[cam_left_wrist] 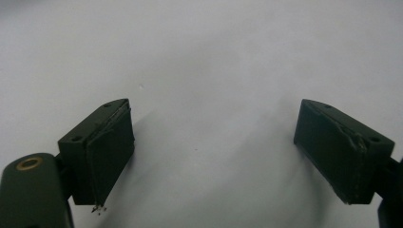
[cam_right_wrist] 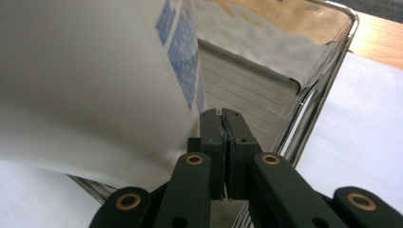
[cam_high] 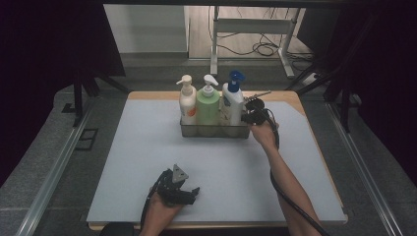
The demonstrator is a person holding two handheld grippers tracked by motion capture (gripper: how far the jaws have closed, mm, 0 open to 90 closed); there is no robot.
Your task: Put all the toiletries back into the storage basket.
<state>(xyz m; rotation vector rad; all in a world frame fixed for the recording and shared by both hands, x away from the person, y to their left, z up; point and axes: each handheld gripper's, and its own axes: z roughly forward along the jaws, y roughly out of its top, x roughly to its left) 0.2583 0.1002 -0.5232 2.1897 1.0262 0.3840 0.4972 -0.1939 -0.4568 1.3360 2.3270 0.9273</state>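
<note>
The right gripper, jaws closed with nothing held, is found inside the metal caddy just beside the upright white bottle, well nearer than the wide-open left gripper

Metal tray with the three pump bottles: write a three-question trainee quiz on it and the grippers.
1. True or false: the left gripper stands open over the bare mat.
2. Which bottle stands nearest the right gripper? A cream bottle; B green bottle; C white bottle with the blue pump.
3. What state are the right gripper's jaws in at the metal tray?

Key: 1 true; 2 C; 3 shut, pads together, with nothing visible between them.
</note>
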